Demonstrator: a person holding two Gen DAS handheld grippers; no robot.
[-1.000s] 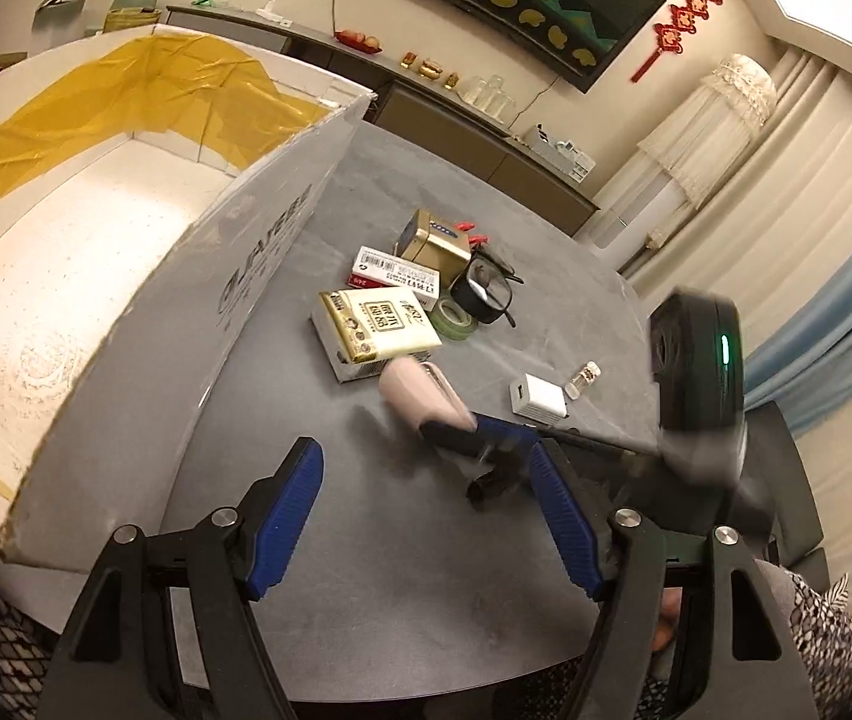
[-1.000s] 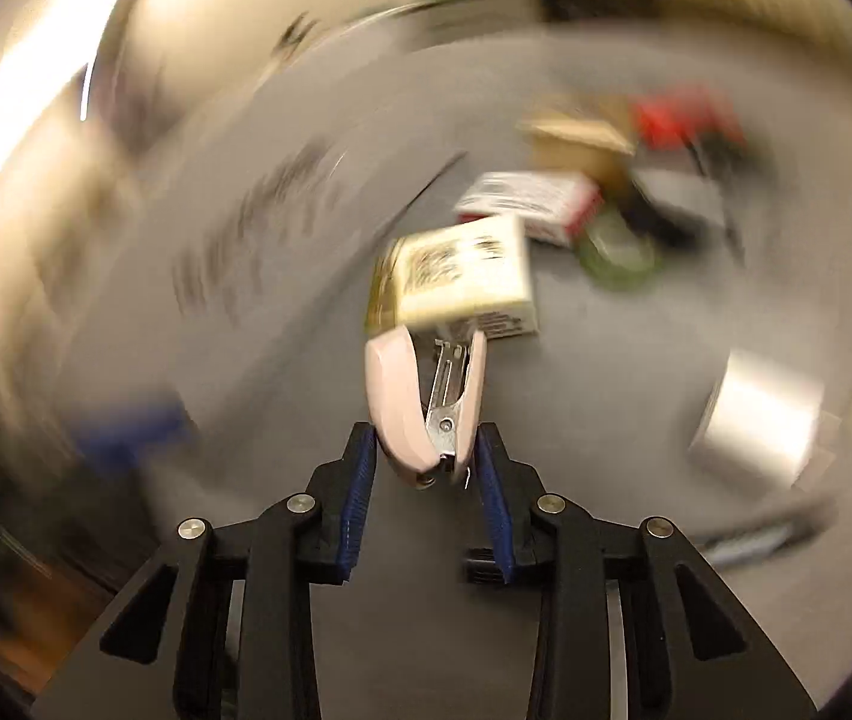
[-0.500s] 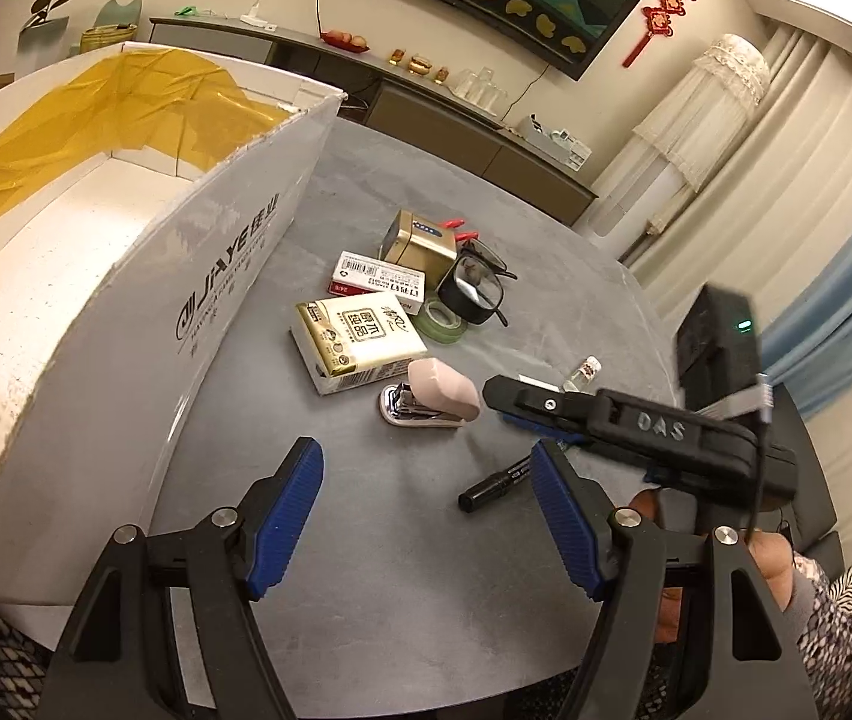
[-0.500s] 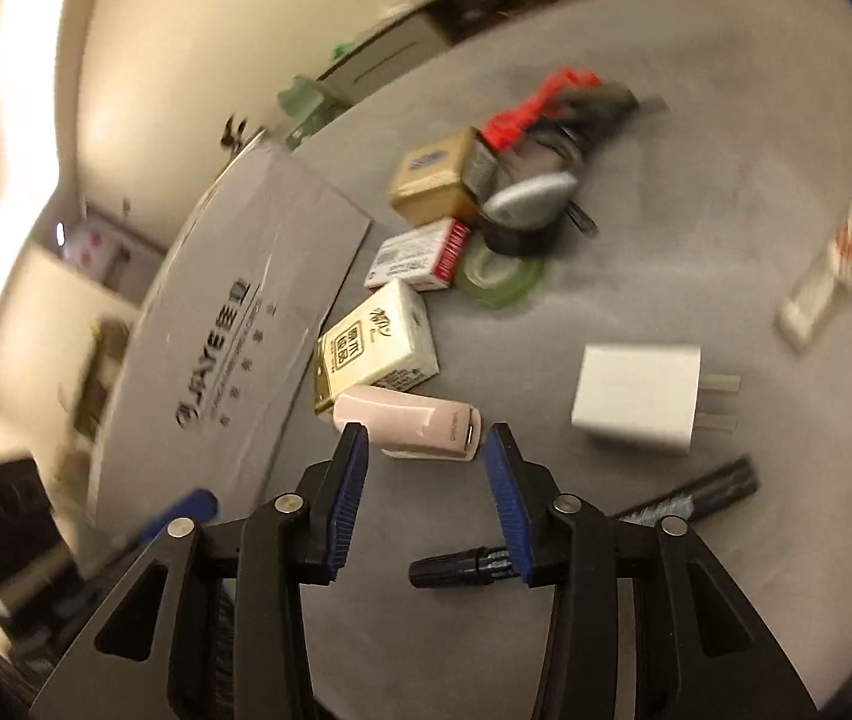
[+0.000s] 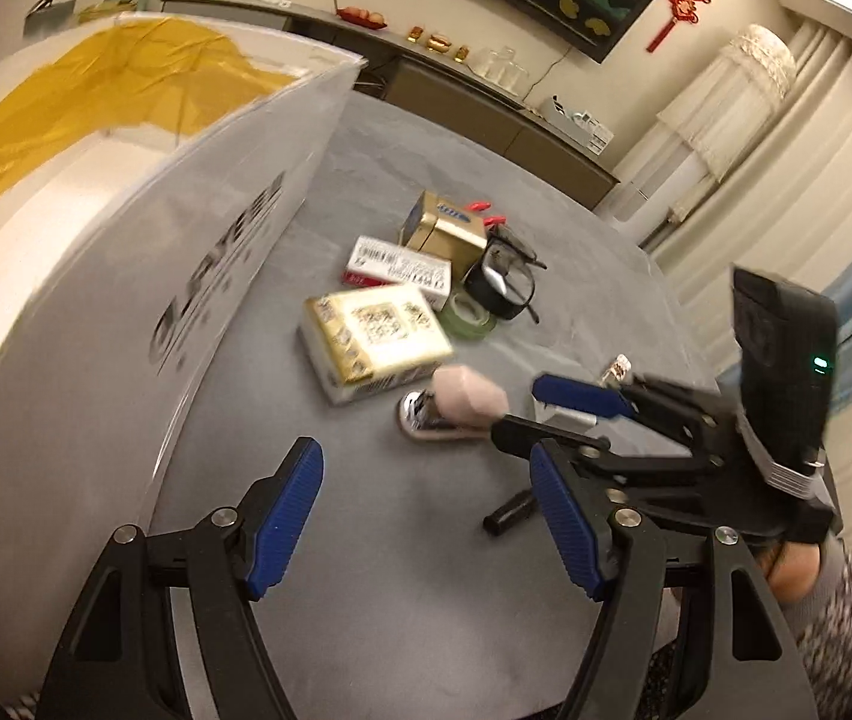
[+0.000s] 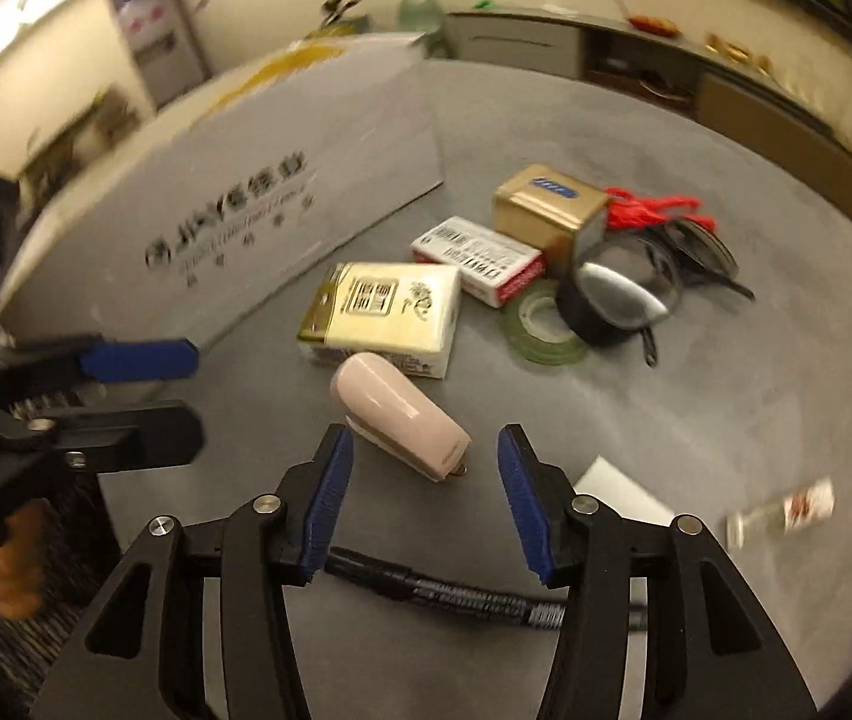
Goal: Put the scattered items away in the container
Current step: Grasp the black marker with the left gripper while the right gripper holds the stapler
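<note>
While both jaws gape wide, right gripper (image 6: 423,501) straddles pink stapler (image 6: 399,414) untouched; left gripper (image 5: 426,516) holds nothing.

The grey round desk (image 5: 402,570) lies bare between the tall grey printed cardboard box wall (image 5: 126,330) and the clutter, leaving an open lane along the box. The pale pink stapler (image 6: 399,414) lies just before the right gripper (image 6: 423,495), whose jaws stand apart with free space on both sides of it. Touching it behind is the cream-and-gold tissue pack (image 6: 390,312), blocking the far side. A black marker pen (image 6: 444,591) lies across under the jaws. The white square charger (image 6: 618,495) sits near on the right.
</note>
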